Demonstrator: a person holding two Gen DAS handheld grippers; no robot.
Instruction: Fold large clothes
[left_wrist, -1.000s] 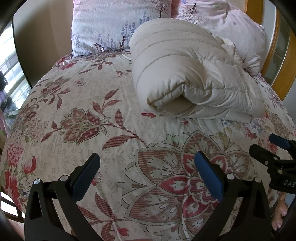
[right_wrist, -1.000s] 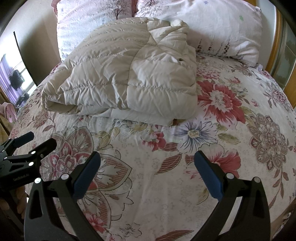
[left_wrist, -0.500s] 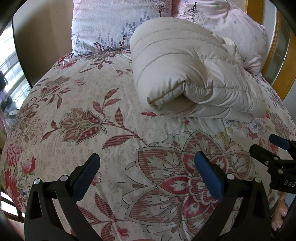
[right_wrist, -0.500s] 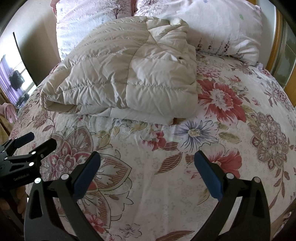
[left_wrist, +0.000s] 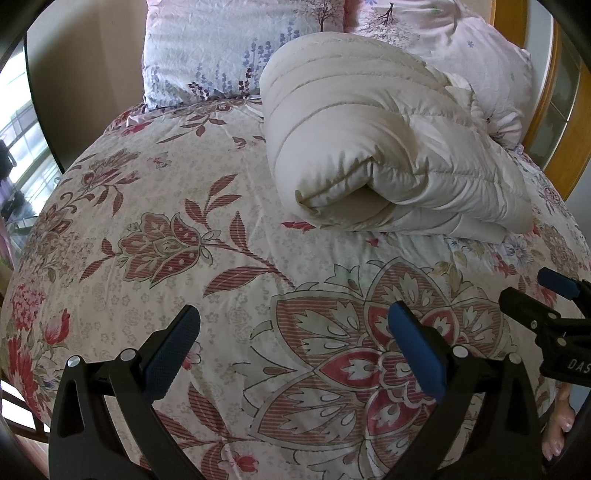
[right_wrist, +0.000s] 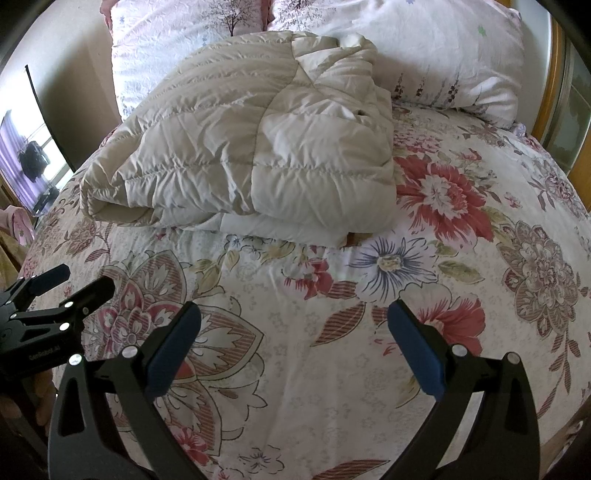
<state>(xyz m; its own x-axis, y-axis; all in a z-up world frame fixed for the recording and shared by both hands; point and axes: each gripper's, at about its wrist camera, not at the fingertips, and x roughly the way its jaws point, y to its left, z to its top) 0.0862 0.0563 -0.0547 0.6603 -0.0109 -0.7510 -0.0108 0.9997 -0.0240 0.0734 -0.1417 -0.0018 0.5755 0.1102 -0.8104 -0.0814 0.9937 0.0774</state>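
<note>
Near edge first. L gripper hangs over the floral bedspread w/ jaws spread wide, blue pads well apart, nothing between them, not touching fabric as far as the view shows. R gripper same: jaws wide, empty, above the bedspread. Each shows in the other's cam: R gripper at approx 3 o'clock of the L view, L gripper at approx 9 o'clock of the R view, so they sit side by side at the foot end.

Further out: cream quilted down jacket, already doubled into a thick bundle, lies on the bedspread well apart from both grippers. From L gripper it's at approx 1 o'clock; from R gripper at approx 11 o'clock. So it's roughly centred between them, neither clearly nearer. Long axis runs approx L–R across the bed, rounded fold at the L end, looser layered edges and a bunched bit toward the R/far end. Near long edge shows stacked layers w/ a white lining peeking out.

Behind it: two floral pillows at 12 o'clock, jacket's far edge touching or just beside them. Wood headboard frame at the R rim.

Judgement: fold looks mostly done; grippers look parked clear. Any next move = reach fwd to the near long edge, both together.
</note>
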